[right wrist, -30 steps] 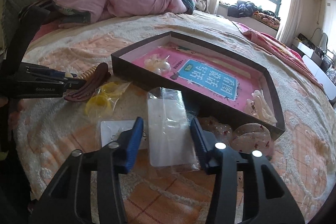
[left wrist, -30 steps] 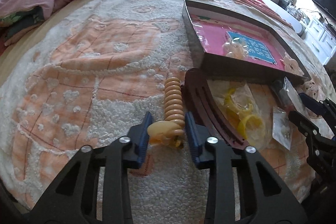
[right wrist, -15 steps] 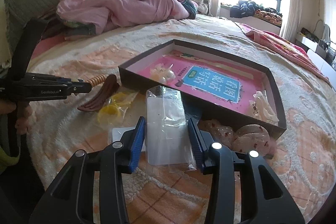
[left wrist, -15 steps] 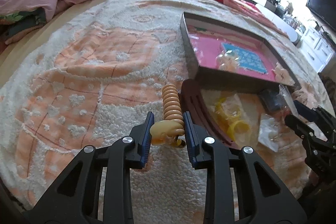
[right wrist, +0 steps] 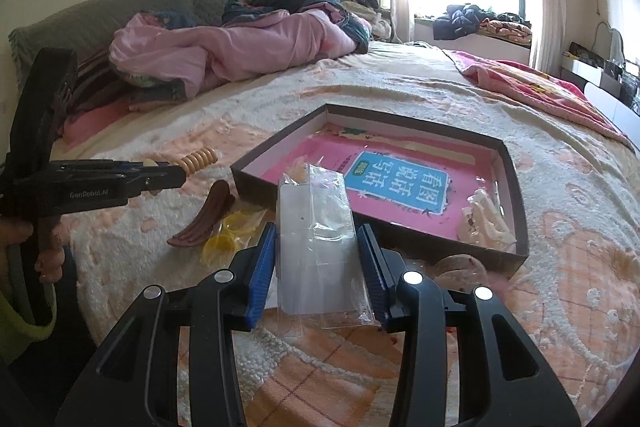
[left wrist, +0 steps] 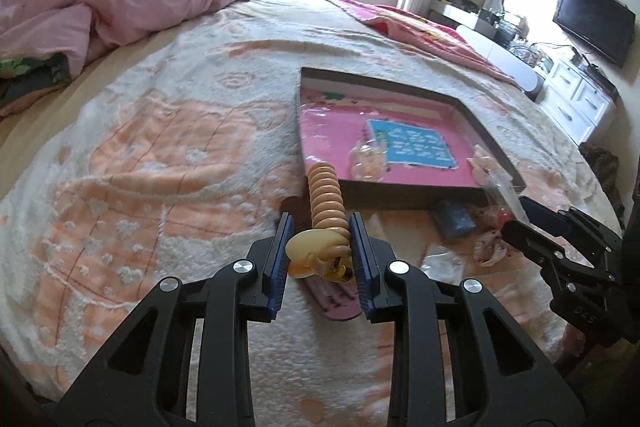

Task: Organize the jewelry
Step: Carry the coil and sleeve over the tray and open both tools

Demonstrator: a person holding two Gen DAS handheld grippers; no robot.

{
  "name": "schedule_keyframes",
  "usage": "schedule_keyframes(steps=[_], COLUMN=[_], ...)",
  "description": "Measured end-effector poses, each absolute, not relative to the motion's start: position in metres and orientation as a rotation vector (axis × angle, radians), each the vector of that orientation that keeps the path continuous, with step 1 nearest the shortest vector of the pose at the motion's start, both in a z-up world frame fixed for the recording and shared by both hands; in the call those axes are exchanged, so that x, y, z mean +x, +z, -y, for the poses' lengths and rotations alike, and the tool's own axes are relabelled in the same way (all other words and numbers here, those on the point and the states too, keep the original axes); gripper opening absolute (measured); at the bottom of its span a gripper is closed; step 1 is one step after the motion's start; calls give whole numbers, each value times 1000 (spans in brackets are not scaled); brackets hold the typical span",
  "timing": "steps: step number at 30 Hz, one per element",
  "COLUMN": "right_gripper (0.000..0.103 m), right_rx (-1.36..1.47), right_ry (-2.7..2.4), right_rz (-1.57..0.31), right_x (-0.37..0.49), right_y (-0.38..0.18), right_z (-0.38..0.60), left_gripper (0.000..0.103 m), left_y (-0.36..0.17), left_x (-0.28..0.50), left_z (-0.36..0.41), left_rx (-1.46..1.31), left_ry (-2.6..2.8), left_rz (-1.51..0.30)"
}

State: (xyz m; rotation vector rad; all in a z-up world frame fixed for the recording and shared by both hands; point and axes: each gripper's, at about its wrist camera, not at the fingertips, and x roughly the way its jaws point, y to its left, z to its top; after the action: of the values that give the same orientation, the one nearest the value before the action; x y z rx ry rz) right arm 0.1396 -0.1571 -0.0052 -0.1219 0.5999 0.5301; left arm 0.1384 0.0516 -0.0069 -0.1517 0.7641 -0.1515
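My left gripper (left wrist: 320,259) is shut on a beige ribbed hair clip (left wrist: 326,205) and holds it lifted above the bed; the clip also shows in the right wrist view (right wrist: 198,159). My right gripper (right wrist: 318,275) is shut on a clear plastic packet (right wrist: 318,239) and holds it up off the bed. The dark box with a pink lining (left wrist: 400,143) (right wrist: 384,183) lies just beyond both and holds several pale hair pieces (right wrist: 486,223).
A brown curved hair clip (right wrist: 204,223) and yellow rings in a bag (right wrist: 232,231) lie on the orange and white blanket (left wrist: 140,167) left of the box. Round floral pieces (right wrist: 460,265) lie by the box's near wall. A pink quilt (right wrist: 240,47) is piled at the far end.
My left gripper closed on the beige clip and lifted it off the bed. My right gripper closed on the clear packet and raised it toward the box.
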Motion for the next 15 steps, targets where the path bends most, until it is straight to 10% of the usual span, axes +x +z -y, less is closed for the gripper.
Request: schedule_keyframes(steps=[15], right_gripper=[39], right_rx=[-44], right_ry=[439], right_rz=[-558], right_x=[152], right_y=[13], right_z=[195], left_gripper=[21], left_y=[4], left_x=[160], left_z=[-9], left_rx=[-101], left_ry=[-236], left_rz=[-736])
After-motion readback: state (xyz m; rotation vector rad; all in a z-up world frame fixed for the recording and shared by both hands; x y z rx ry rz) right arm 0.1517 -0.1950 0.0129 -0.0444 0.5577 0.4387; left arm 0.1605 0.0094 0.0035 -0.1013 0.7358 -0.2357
